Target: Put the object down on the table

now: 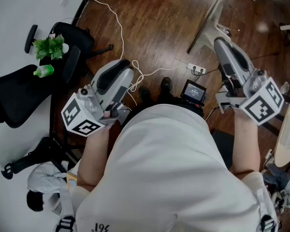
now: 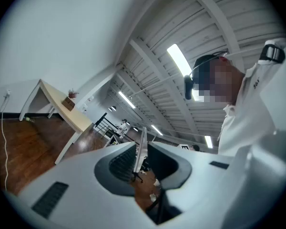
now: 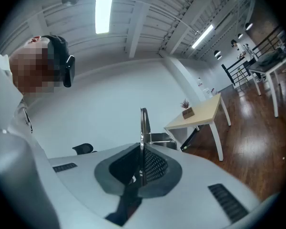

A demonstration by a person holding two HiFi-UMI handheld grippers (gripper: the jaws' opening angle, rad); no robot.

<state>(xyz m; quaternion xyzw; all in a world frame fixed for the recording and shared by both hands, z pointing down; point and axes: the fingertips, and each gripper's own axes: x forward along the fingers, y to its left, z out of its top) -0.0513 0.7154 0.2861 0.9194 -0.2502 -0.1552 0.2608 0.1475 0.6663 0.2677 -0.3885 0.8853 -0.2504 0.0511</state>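
I see no loose object in either gripper. In the head view my left gripper [image 1: 129, 65] is held at the left of the person's white shirt and my right gripper [image 1: 218, 40] at the right, both over the wooden floor. The left gripper view shows its jaws pressed together with nothing between them [image 2: 141, 144], aimed up toward the ceiling. The right gripper [image 3: 143, 128] is likewise shut and empty. A light wooden table [image 2: 66, 111] stands by the white wall, seen again in the right gripper view as the table [image 3: 200, 116] with a small plant box on it.
A black office chair [image 1: 19, 93], a potted green plant [image 1: 49, 47] and a green bottle [image 1: 43, 71] are at the left. A white cable runs to a power strip [image 1: 198, 70] near a small screen [image 1: 193, 91]. A pale table edge [image 1: 287, 139] shows at the right.
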